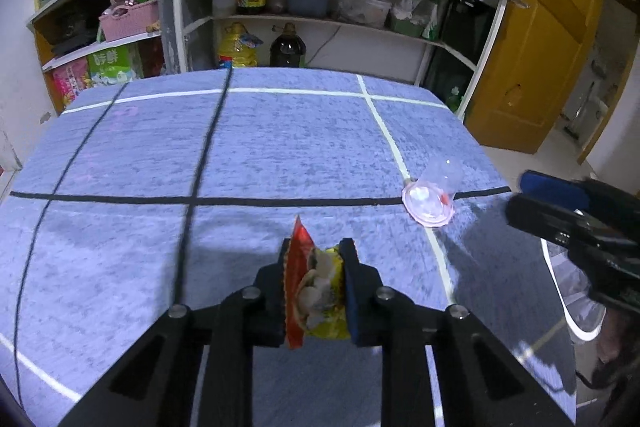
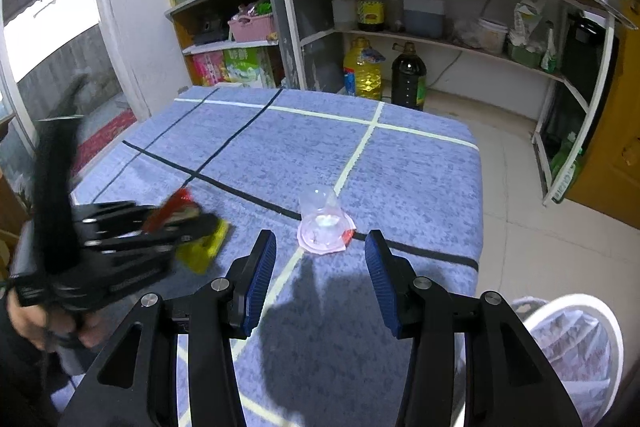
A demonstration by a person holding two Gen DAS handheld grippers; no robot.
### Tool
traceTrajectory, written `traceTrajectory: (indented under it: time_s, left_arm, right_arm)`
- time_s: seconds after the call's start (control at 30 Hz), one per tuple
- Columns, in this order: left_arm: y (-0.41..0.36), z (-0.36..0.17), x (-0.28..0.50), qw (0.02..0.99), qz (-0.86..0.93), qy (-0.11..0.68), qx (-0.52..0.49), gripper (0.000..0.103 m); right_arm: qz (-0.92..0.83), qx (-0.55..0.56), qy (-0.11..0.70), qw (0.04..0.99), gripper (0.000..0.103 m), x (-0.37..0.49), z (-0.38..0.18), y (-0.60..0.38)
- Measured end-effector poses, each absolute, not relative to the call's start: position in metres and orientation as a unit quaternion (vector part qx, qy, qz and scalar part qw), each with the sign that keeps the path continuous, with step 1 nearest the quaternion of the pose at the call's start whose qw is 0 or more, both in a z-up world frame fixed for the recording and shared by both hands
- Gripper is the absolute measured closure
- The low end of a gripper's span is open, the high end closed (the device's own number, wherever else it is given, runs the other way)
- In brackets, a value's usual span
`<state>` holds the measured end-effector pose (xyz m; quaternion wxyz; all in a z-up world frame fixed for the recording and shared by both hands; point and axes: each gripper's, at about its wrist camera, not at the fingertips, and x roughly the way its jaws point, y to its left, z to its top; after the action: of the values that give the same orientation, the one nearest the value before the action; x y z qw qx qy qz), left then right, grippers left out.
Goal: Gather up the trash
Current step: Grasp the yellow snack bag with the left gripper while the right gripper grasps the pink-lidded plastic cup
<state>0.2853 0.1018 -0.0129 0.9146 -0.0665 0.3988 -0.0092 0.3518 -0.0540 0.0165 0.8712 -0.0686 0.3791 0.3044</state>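
Note:
My left gripper (image 1: 316, 247) is shut on a crumpled red and yellow snack wrapper (image 1: 316, 291), held just above the blue tablecloth (image 1: 280, 147). The right wrist view shows the same wrapper (image 2: 204, 247) blurred in that gripper (image 2: 192, 223), at the left. A clear plastic jelly cup (image 2: 322, 221) with a pink peeled lid lies on the cloth, just ahead of my right gripper (image 2: 320, 247), which stands open with nothing between its blue pads. The left wrist view has the cup (image 1: 434, 195) off to the right, with the right gripper's fingers (image 1: 560, 203) beside it.
A white-rimmed mesh bin (image 2: 572, 347) stands at the table's near right corner, seen also as the bin (image 1: 576, 307) behind the right gripper. Kitchen shelves (image 2: 440, 39) with oil bottles rise beyond the table. A yellow door (image 1: 540, 47) is at the right.

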Motion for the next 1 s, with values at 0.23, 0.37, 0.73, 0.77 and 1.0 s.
traceTrajectory:
  time_s: [0.23,0.37,0.73,0.77,1.0]
  left_arm:
    - [0.123,-0.001,0.258,0.920,-0.016,0.383,-0.087,0.081]
    - [0.130,-0.002,0.250,0.920,-0.020,0.382,-0.087,0.081]
    - [0.145,-0.007,0.242,0.918,-0.017,0.385,-0.092,0.081]
    - [0.146,-0.007,0.242,0.918,-0.017,0.386,-0.092,0.081]
    - [0.140,-0.004,0.239,0.920,-0.024,0.382,-0.090,0.081]
  right_arm:
    - [0.299,-0.083,0.391,0.866,0.056,0.370,0.003,-0.030]
    - [0.289,-0.082,0.400,0.866,0.056,0.379,-0.005,-0.022]
    - [0.272,-0.065,0.408,0.869,0.070,0.395,-0.017,-0.009]
    - [0.273,-0.062,0.407,0.869,0.071,0.395,-0.017,-0.009]
    - [0.277,-0.054,0.392,0.876,0.071,0.382,-0.003,-0.019]
